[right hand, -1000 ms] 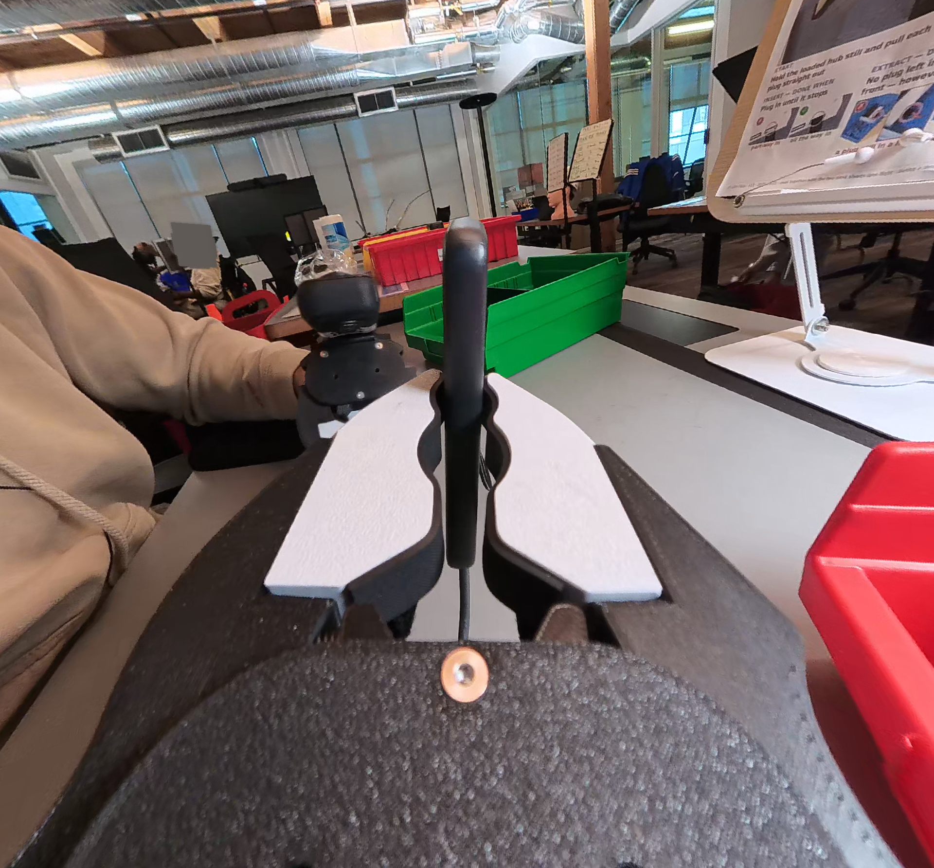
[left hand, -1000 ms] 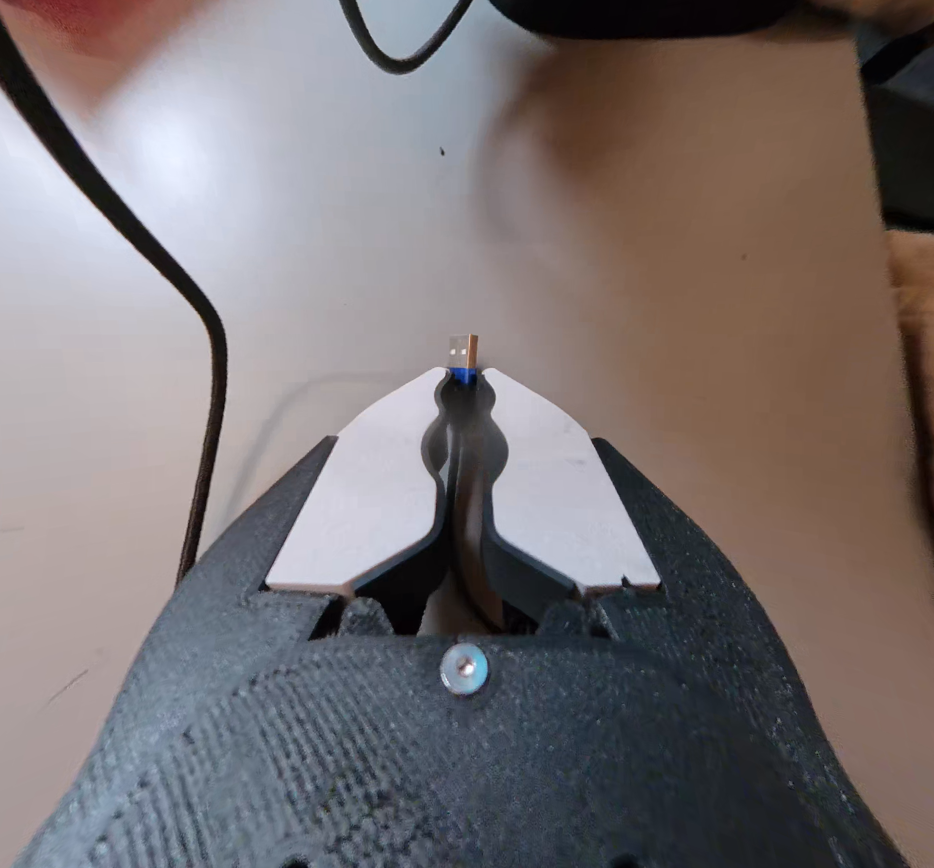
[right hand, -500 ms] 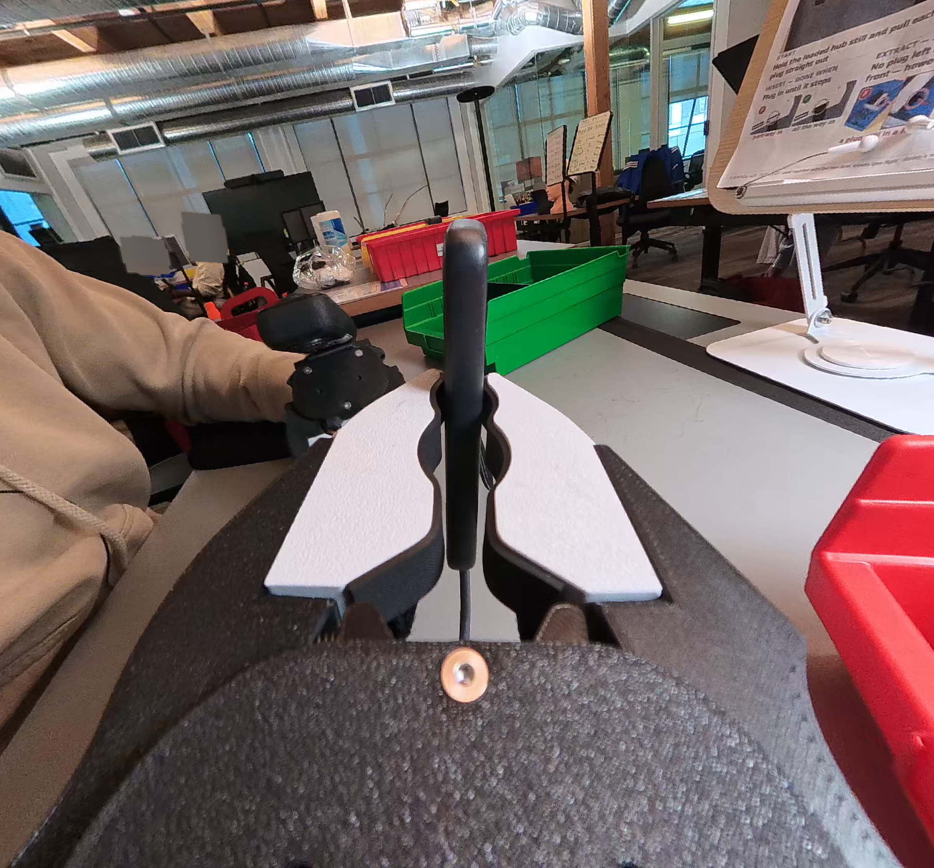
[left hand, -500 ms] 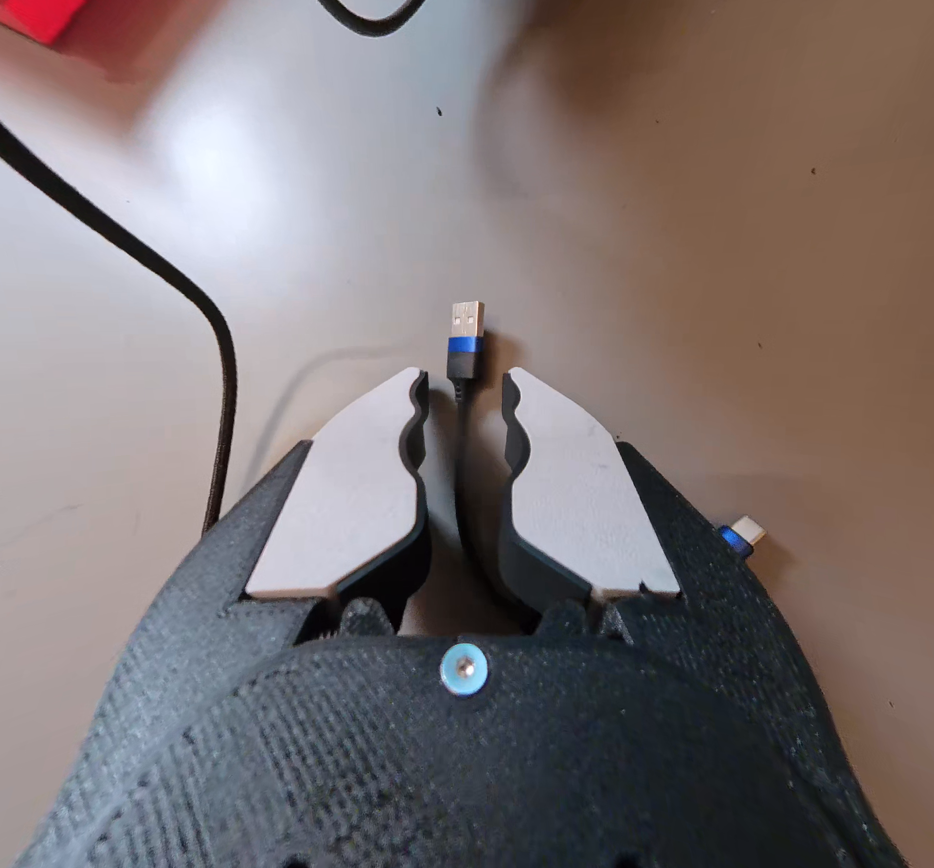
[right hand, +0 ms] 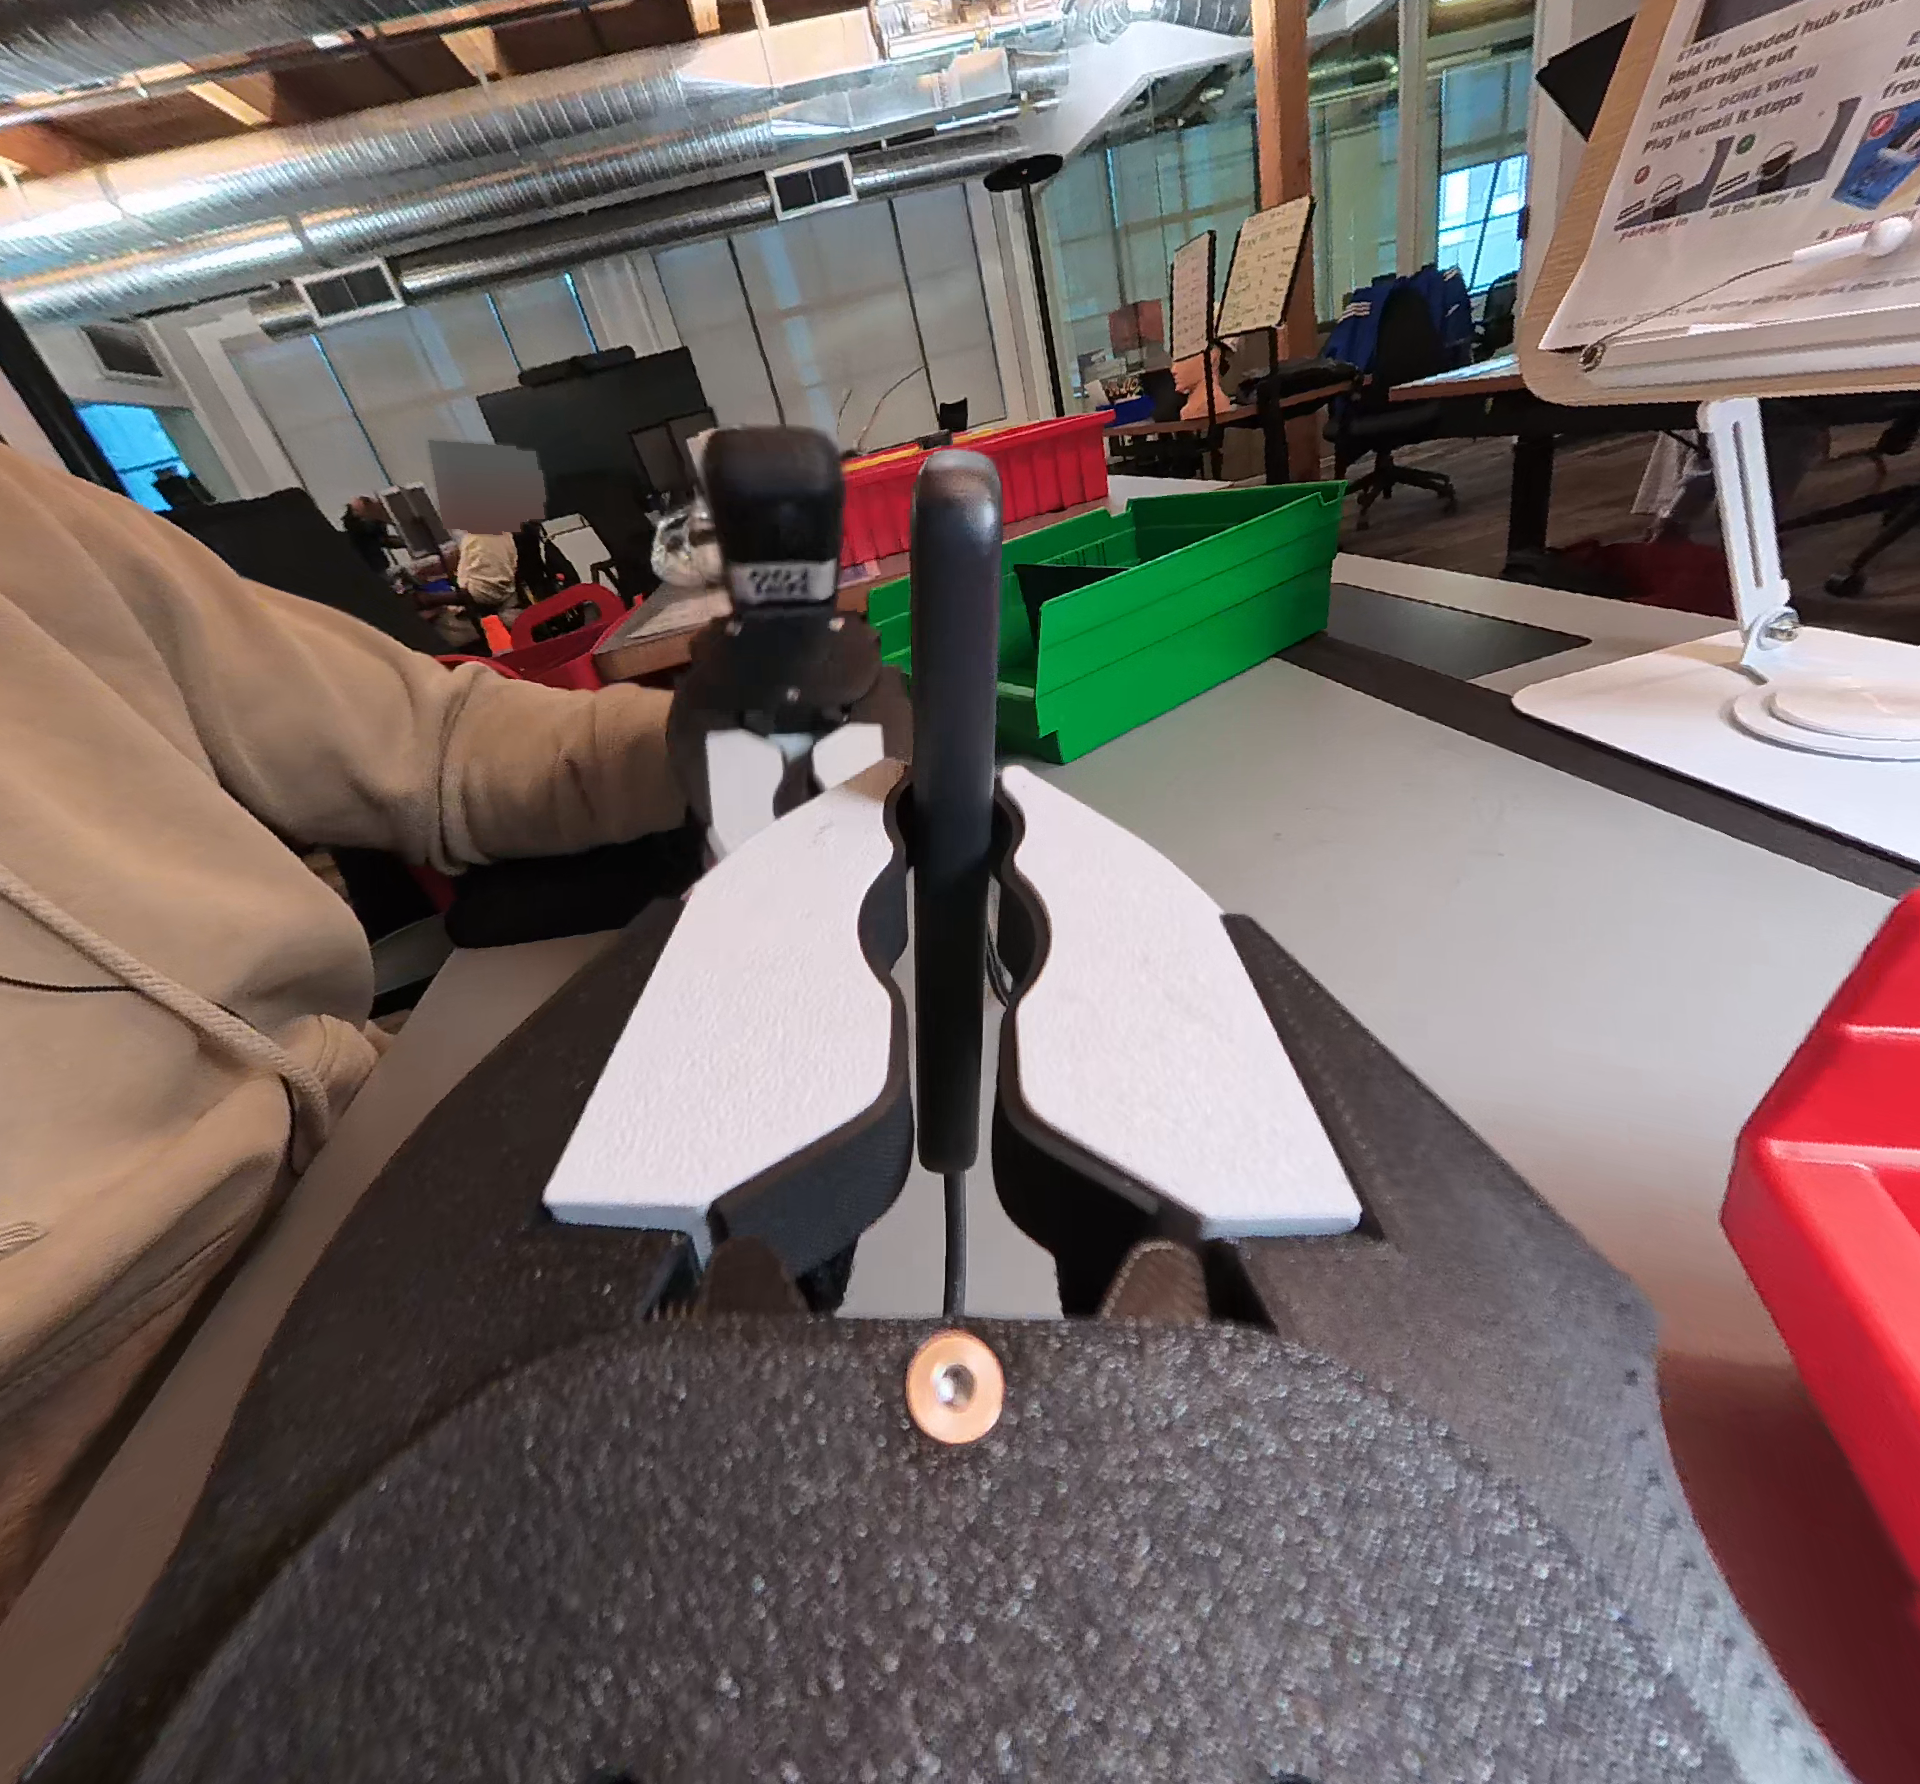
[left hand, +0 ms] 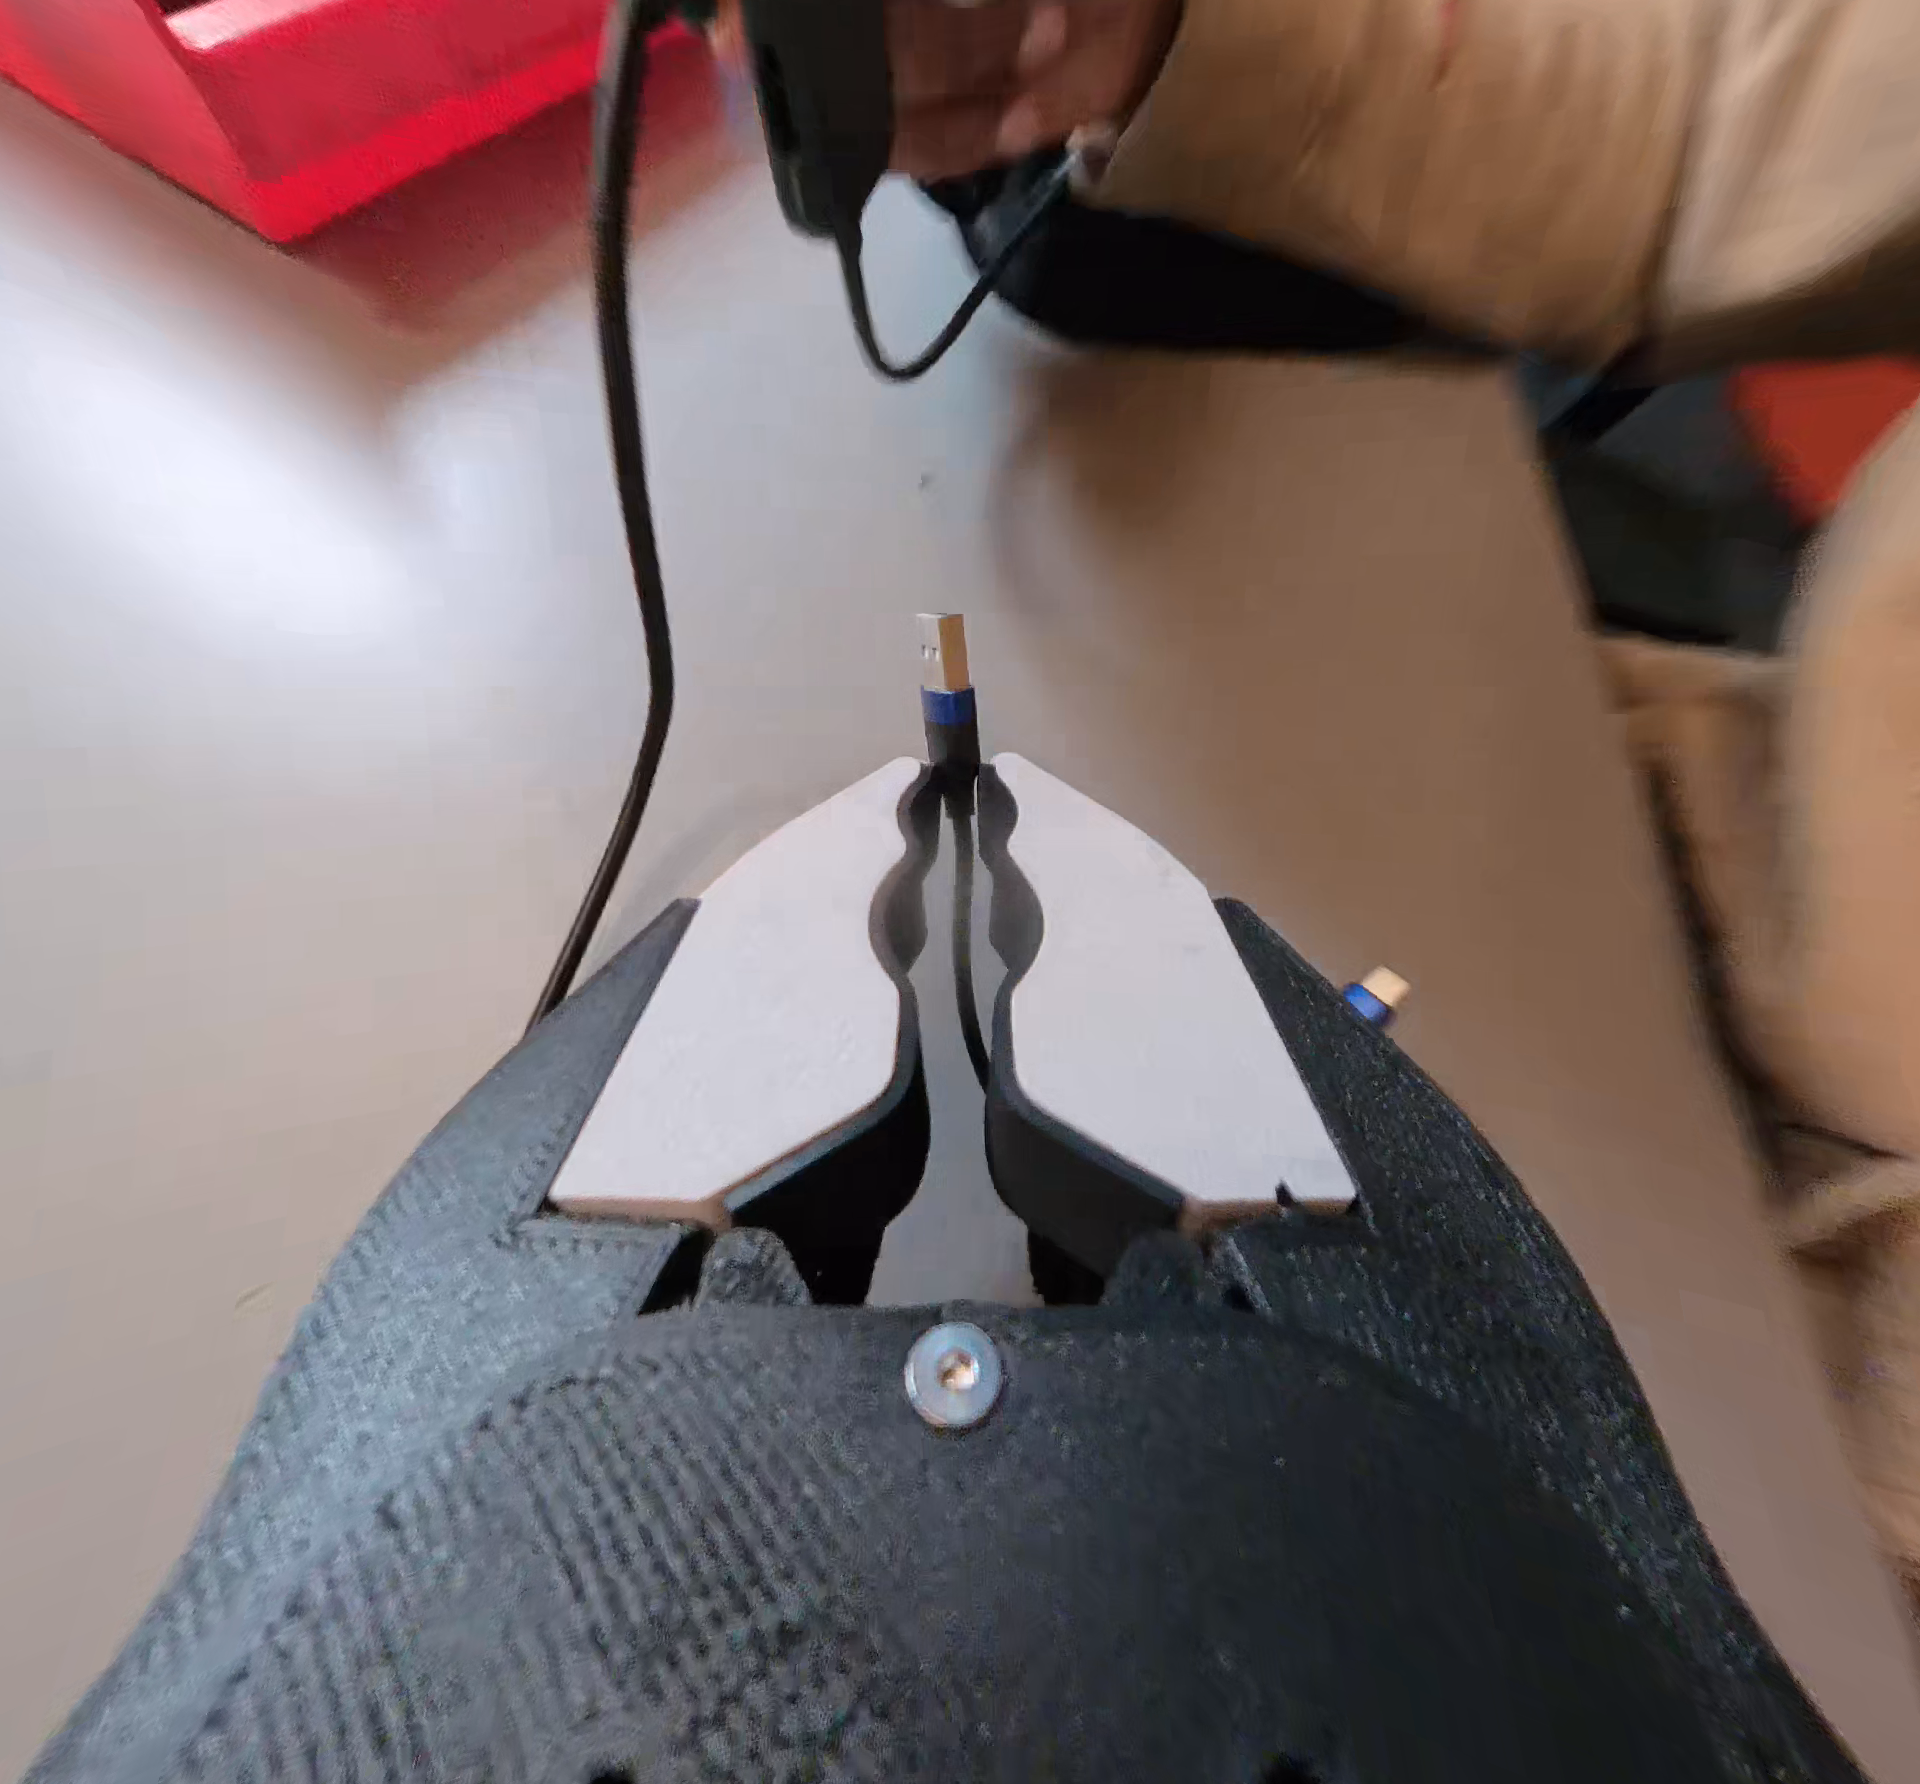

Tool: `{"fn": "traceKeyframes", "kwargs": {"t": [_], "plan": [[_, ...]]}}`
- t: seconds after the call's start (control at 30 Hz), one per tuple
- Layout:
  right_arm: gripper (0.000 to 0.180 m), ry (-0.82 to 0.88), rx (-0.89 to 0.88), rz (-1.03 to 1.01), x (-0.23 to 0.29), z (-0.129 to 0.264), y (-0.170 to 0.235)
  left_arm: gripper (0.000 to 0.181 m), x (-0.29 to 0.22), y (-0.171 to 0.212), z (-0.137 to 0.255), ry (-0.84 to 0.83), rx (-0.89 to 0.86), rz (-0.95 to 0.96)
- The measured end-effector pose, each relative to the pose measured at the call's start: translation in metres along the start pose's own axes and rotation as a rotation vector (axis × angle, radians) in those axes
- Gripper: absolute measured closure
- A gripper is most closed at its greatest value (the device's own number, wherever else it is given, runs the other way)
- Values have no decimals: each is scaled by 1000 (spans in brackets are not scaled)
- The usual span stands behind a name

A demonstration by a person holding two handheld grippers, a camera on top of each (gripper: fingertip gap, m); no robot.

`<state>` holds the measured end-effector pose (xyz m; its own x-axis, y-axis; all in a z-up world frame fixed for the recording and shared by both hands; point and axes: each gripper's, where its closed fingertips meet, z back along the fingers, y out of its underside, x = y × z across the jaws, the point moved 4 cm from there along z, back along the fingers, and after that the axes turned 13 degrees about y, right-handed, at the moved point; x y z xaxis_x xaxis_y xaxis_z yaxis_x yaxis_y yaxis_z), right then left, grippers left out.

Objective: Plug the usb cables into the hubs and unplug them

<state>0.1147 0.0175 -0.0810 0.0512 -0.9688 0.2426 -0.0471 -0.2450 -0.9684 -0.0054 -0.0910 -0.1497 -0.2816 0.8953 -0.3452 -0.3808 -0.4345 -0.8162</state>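
Meanwhile left fingers (left hand: 954, 770) pinch the USB cable (left hand: 948, 695), right fingers (right hand: 951, 778) clamp the hub (right hand: 954, 695) beside a red bin (right hand: 1839, 1173).

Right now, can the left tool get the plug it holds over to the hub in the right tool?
Probably yes. The left tool grips the plug, and bare table lies between it and the hub held above by the right tool.

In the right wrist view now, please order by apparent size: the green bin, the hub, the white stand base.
1. Green bin
2. Hub, though it is nearest the camera
3. White stand base, cut off at the edge, so unsure
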Motion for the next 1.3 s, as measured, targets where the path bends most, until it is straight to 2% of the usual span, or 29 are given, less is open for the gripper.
{"fn": "traceKeyframes", "kwargs": {"t": [0.17, 0.37, 0.53, 0.87, 1.3], "plan": [[168, -86, 57, -10, 11, -4, 7, 174, -18, -33, 25, 311, -174, 181], [168, -205, 160, 5, 28, -9, 22, 174, -9, -57, 11, 421, -70, 275], [168, -234, 226, 27, 33, -9, 29, 174, 6, -61, -3, 369, 80, 266], [168, -261, 370, 88, 43, -13, 44, 174, 0, -47, -9, 388, 212, 229], [168, -257, 503, 188, 49, -15, 49, 175, -8, -40, -18, 284, 370, 153]]}}
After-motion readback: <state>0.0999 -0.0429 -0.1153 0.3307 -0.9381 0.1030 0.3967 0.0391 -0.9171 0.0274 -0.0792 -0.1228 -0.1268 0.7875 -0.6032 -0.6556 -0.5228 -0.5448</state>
